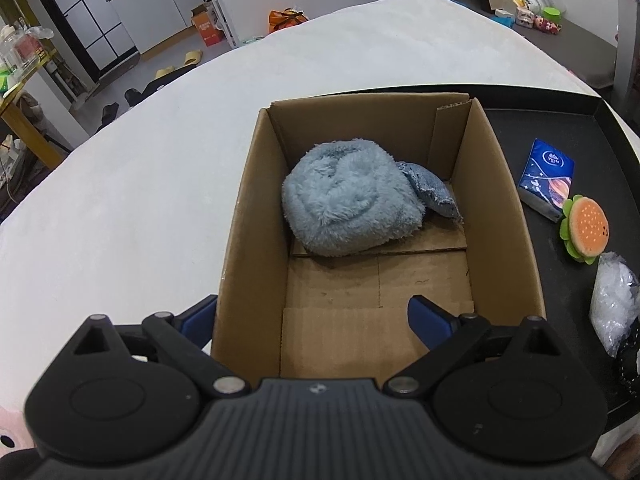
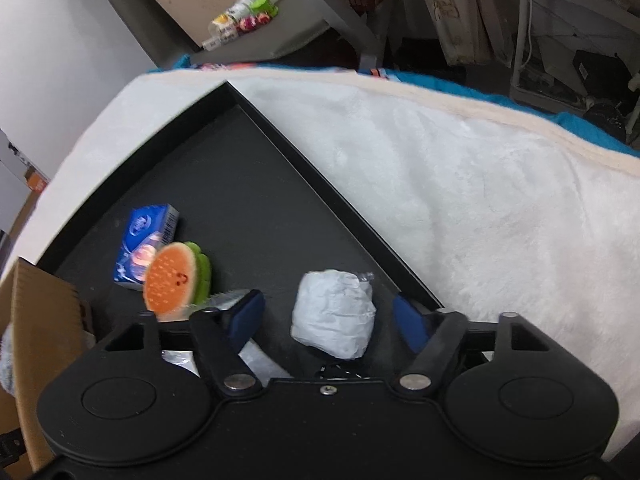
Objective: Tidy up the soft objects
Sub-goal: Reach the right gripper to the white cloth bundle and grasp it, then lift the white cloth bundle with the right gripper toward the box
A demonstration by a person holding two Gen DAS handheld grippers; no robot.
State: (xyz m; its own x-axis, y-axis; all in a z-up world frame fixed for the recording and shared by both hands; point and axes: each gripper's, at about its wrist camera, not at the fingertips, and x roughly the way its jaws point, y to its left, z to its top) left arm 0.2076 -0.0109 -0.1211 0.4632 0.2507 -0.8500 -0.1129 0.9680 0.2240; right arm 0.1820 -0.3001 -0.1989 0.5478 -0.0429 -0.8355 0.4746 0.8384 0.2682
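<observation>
L gripper (image 1: 312, 316) sits at bottom centre of the left wrist view, jaws spread wide w/ nothing between them: one blue pad outside the box's left wall, the other over the box floor. The box (image 1: 248, 208) fills mid-frame, open-topped, on a white blanket (image 1: 132, 184). Inside, toward the far end, lies a fluffy blue cloth (image 1: 348, 204), w/ a denim pouch (image 1: 432, 192) touching its right side.

Right of the box is a black tray (image 1: 580, 128). On it: a blue tissue pack (image 1: 546, 178), a burger toy (image 1: 586, 230) just below it & overlapping its corner, and a clear bag (image 1: 614, 304) at the right edge.

In the right wrist view, R gripper (image 2: 326, 318) is at lower centre, jaws part-open around a white wrapped bundle (image 2: 334, 314); pads stand apart from its sides, not pinching. The bundle rests on the tray floor, close to the tray's right rim. Burger toy & tissue pack are at centre left, box corner at far left.
</observation>
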